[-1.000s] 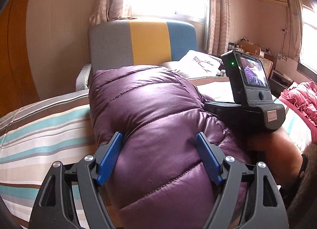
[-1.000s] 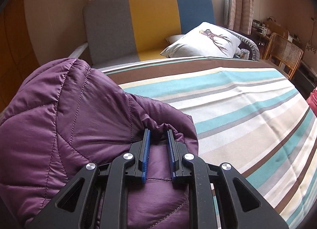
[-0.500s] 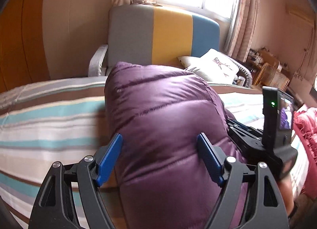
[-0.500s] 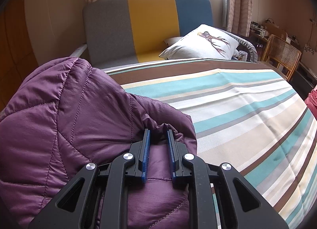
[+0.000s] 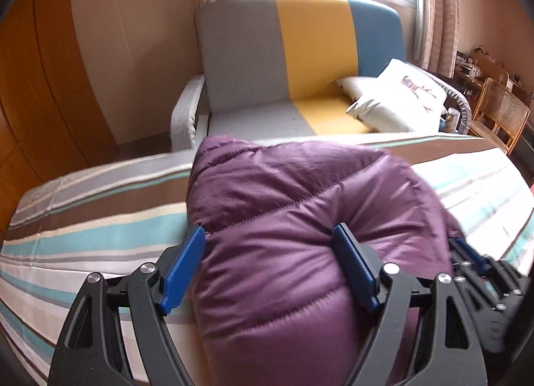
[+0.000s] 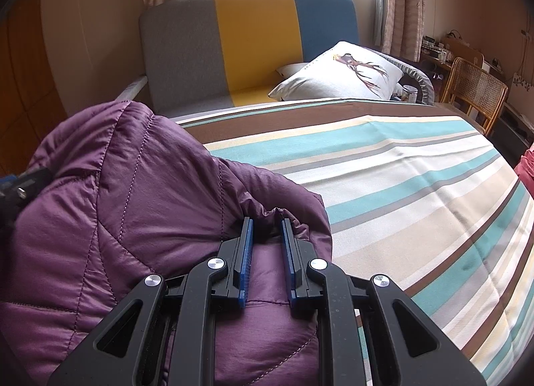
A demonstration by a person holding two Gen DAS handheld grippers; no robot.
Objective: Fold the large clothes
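A purple quilted puffer jacket lies bundled on the striped bed. My left gripper stands wide apart around a thick fold of the jacket, its blue pads pressing the sides of the padding. In the right wrist view the jacket fills the lower left. My right gripper is nearly closed, pinching a puckered edge of the jacket between its blue pads. The right gripper's body shows at the lower right of the left wrist view.
A grey, yellow and blue sofa stands beyond the bed with a white deer-print pillow. A wicker chair is at the right. The striped bedcover stretches to the right of the jacket. A wooden wardrobe is on the left.
The left gripper has swung left and tilted down, so the jacket bundle sits lower and more sofa shows. The right gripper keeps its pinch and has barely moved.
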